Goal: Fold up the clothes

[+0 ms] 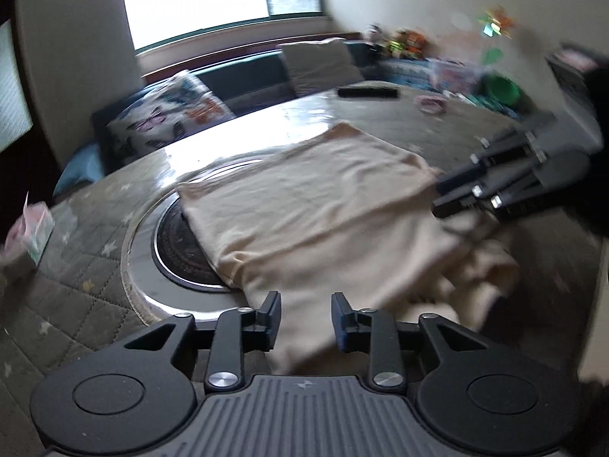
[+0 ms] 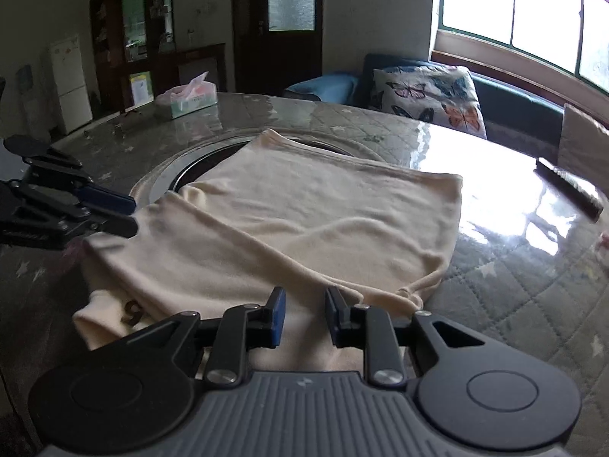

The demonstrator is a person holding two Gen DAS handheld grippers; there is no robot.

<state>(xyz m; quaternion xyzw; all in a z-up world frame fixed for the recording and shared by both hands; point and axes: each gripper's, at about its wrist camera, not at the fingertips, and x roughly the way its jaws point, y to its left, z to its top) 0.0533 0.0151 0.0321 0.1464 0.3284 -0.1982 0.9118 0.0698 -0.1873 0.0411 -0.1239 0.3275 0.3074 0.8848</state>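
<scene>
Cream knit garment (image 1: pixel 316 205) lies folded on the round tabletop (image 1: pixel 114 251), its far part draped over the dark round inset (image 1: pixel 179 243) at the tabletop's centre. Top layer is a flat rectangular panel; a looser bunched layer sticks out underneath on the near side, with a small dark mark (image 2: pixel 133 310) on it in the right wrist view. My left tool (image 1: pixel 306 318) sits low at the near edge of the cloth, fingers (image 1: pixel 271 314) apart with a clear gap, fabric visible in the gap but pads not pressing it, so nothing gripped. My right tool (image 2: pixel 303 314) is the same: partly open, over the near hem, cloth below and between the fingers, no pinch that I can see. In the left wrist view my right tool comes in from the right, tips touching or just above the right edge of the panel; can't tell which, frame is blurred. In the right wrist view my left tool shows at the left, tips at the cloth's left corner. Tabletop is glossy over a grey quilted cover with stars. Tissue box (image 2: pixel 188 99) at the far side, well apart from the garment. Dark remote (image 1: pixel 367 92) also on the tabletop, far side. Butterfly cushion (image 2: pixel 430 95) on the sofa (image 2: pixel 521 110) under the window (image 2: pixel 514 15).
</scene>
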